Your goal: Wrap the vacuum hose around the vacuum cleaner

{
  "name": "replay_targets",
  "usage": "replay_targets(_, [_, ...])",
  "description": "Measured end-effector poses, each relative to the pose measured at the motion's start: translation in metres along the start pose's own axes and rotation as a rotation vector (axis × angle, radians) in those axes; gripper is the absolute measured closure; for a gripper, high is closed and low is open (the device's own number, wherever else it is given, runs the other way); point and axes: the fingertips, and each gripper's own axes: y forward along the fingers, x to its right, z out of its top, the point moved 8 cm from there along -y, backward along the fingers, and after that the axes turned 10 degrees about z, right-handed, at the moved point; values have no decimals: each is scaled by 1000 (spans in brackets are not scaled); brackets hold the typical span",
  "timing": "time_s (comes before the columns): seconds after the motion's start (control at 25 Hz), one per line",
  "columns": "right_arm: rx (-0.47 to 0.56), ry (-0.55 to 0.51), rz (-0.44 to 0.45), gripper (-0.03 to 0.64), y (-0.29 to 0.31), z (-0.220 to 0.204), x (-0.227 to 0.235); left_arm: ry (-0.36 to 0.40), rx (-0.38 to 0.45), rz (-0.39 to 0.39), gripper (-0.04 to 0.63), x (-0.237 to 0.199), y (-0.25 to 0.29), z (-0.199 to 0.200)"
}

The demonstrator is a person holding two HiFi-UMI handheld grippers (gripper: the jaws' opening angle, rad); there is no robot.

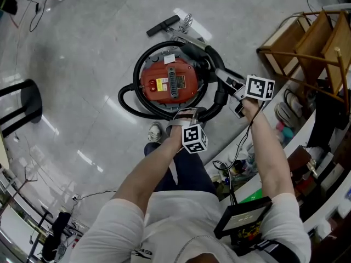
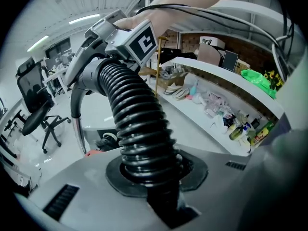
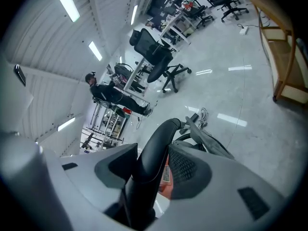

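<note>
1. The red vacuum cleaner (image 1: 169,83) stands on the floor, and the black hose (image 1: 127,100) already lies in a loop around its body.
2. The left gripper (image 2: 156,177) is at about 6 o'clock from the cleaner, and its jaws are closed on the ribbed part of the hose.
3. The right gripper (image 3: 147,177) is at about 4 o'clock from the cleaner. Its jaws grip the smooth curved handle pipe (image 3: 156,148) at the hose end.
4. Risk: at 8 o'clock the loop stands away from the body. I think it can spring open if the pull gets weaker, because the hose looks stiff.
5. Risk: a strong pull may roll or tip the cleaner, because nothing holds it in place.
6. Risk: the ribs may slip through the left jaws if the hose twists.
7. Risk: the person's shoe (image 1: 155,131) is just beside the loop at 6 o'clock, so the hose could catch on it.
8. Count: one cleaner, one hose, one handle pipe, one black brush head (image 1: 163,25) at 12 o'clock, two grippers and one visible shoe.
</note>
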Motion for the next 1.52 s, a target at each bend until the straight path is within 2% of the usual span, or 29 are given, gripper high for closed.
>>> replay_targets(0.64, [-42,19,-30,416,-17,-41,36,36,-56,-64,517,44,26,-24])
replay_targets(1.0, [-89,31,-62,417,-21,-73,58,87,-127,-115,515,72,40,-49])
replay_targets(1.28, [-63,3,-45,416,-21,-79,62,101,-151,-83,509,77,48,-57])
replay_targets(1.52, [-88,-51,-90,416,-22,-78,62,87,-132,-55,480,71,41,-55])
